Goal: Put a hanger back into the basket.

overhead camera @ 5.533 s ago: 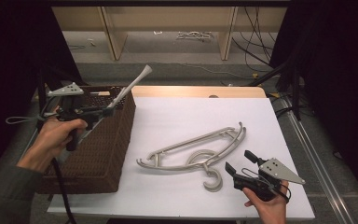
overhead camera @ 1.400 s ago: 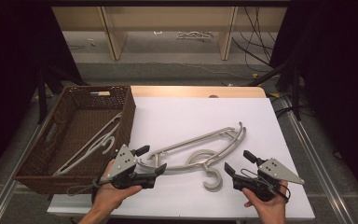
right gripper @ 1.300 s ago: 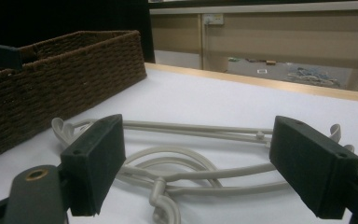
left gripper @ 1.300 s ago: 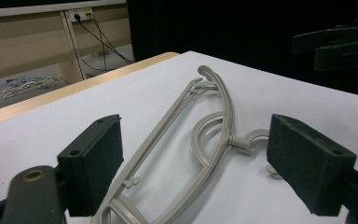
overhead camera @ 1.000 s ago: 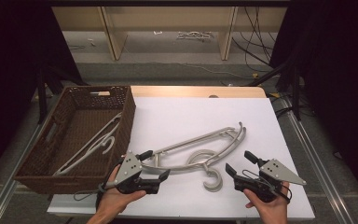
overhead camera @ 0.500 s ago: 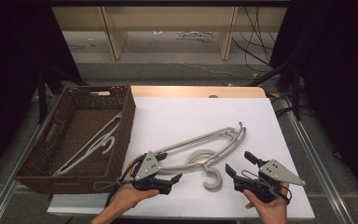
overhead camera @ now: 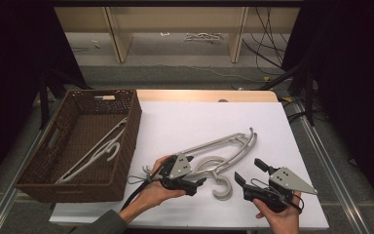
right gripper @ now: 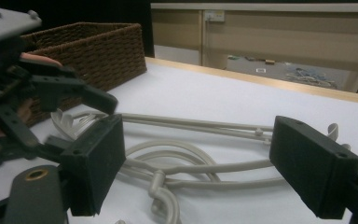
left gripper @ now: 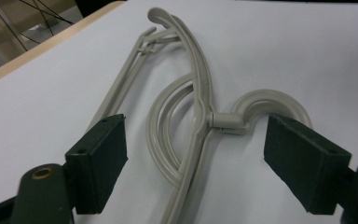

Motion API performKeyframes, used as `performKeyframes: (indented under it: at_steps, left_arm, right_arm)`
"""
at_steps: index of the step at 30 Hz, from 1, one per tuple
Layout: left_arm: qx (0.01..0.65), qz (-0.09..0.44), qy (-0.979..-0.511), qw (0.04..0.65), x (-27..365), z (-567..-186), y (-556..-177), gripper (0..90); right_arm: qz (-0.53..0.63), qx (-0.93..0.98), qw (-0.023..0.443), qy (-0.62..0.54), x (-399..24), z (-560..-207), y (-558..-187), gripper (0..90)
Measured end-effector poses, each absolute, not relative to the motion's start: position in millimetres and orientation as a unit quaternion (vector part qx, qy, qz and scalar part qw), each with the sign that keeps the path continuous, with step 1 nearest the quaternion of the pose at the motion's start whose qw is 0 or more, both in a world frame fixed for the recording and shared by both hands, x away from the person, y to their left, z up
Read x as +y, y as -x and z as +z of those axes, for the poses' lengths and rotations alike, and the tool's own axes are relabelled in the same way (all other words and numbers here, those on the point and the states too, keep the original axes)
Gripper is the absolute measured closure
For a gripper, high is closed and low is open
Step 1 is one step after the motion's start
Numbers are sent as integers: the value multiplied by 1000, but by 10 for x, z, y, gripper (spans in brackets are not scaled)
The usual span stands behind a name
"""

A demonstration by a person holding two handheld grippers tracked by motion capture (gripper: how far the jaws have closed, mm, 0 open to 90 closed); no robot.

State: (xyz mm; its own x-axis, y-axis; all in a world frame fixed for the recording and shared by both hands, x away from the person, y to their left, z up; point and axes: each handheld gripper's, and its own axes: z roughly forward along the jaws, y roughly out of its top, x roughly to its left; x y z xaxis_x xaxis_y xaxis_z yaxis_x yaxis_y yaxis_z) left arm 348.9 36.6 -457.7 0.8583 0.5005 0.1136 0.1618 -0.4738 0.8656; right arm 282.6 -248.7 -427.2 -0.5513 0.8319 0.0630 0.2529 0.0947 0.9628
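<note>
Two grey plastic hangers [overhead camera: 224,148] lie tangled on the white table [overhead camera: 190,117], their hook [overhead camera: 222,187] pointing toward the front edge. My left gripper [overhead camera: 196,170] hovers open at the hangers' left end. In the left gripper view its jaws straddle the hanger arms [left gripper: 200,93] and the hook [left gripper: 270,100], with nothing pinched. My right gripper [overhead camera: 249,170] is open just right of the hook, low over the table. In the right gripper view the hangers [right gripper: 191,123] lie beyond its spread jaws. A third hanger [overhead camera: 95,153] rests inside the brown wicker basket [overhead camera: 132,131].
The basket [right gripper: 98,46] stands against the table's left side. A wooden strip [overhead camera: 204,95] runs along the table's far edge. Beyond it are shelf legs [overhead camera: 117,34] and cables [overhead camera: 268,29] on the floor. Both hands are close to the front edge.
My left gripper carried a hanger over the basket, left it inside, then moved right along the front edge to the hangers on the table. The right gripper has stayed still.
</note>
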Motion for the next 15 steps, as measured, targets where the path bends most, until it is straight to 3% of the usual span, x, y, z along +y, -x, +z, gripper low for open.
performKeyframes:
  at_steps: [15]
  left_arm:
    - [152,146,-885,415,49,-4720,-3719,347]
  right_arm:
    - [546,691,266,-391,-2490,-4277,-2838,193]
